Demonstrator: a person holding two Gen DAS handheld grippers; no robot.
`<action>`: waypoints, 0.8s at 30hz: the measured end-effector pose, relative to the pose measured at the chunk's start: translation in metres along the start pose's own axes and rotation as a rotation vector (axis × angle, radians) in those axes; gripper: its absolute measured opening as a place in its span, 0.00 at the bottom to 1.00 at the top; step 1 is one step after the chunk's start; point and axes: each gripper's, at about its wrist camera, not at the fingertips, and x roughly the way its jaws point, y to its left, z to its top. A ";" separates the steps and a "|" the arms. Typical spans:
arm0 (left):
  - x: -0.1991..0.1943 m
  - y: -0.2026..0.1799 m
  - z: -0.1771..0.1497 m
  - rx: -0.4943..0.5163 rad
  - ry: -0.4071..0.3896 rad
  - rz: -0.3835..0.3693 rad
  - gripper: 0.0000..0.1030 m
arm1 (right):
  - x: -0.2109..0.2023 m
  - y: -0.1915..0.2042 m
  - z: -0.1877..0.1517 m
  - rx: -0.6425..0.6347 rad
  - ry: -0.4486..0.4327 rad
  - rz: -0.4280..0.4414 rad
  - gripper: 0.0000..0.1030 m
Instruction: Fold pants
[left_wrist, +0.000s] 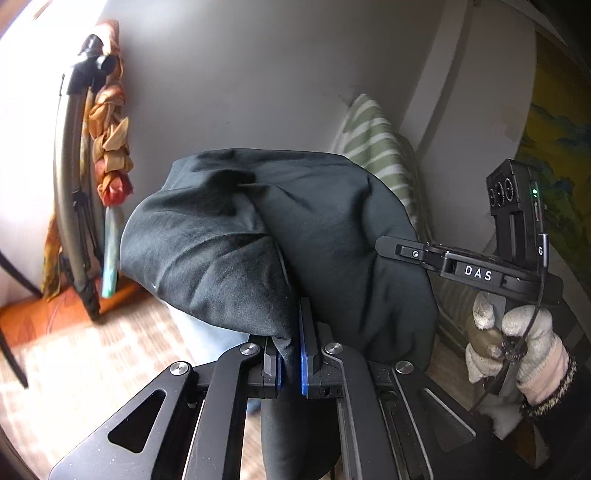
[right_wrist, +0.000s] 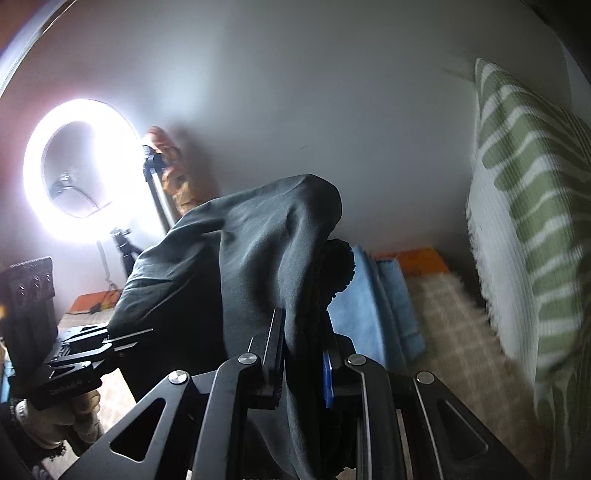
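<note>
1. Pants (left_wrist: 280, 236): dark, near-black with a greenish cast, smooth matte woven cloth, bunched and lifted off the floor, held up between both grippers in front of a pale wall (left_wrist: 240, 74).
2. Left wrist view: cloth balloons upward from the jaws into a rounded mound filling the centre, with soft creases running from 12 o'clock toward 6 o'clock. A tail hangs down past the jaws at 6 o'clock.
3. Left gripper (left_wrist: 290, 354): jaws closed tight on a thin fold of the pants, blue pads pinching the fabric.
4. Right gripper (right_wrist: 304, 354): jaws clamped on a thicker bundle, so they stand slightly apart. A ribbed, gathered edge, likely the waistband (right_wrist: 338, 266), shows at 1 o'clock from the jaws.
5. Right wrist view: cloth peaks at 12 o'clock above the jaws and drapes down toward 9 o'clock, reaching the left gripper there.
6. In the left wrist view the right gripper sits at 3 o'clock, held by a hand (left_wrist: 517, 347) in a white knit glove, its tip against the pants' edge.
7. Surroundings: green-and-white striped pillow (right_wrist: 532, 221) at 3 o'clock, folded blue cloth (right_wrist: 373, 299) on the floor just behind the pants, lit ring light (right_wrist: 81, 162) at 9 o'clock, orange scarf (left_wrist: 110, 147) hanging on a stand at 9 o'clock in the left view. Both views are motion-blurred at the edges.
</note>
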 end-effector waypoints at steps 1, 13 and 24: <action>0.008 0.004 0.003 -0.001 0.005 0.008 0.04 | 0.011 -0.002 0.004 -0.002 0.005 -0.012 0.14; 0.072 0.043 0.001 -0.015 0.068 0.094 0.04 | 0.104 -0.018 0.015 -0.066 0.097 -0.144 0.13; 0.088 0.064 -0.006 -0.023 0.135 0.188 0.12 | 0.146 -0.033 0.005 -0.092 0.166 -0.297 0.22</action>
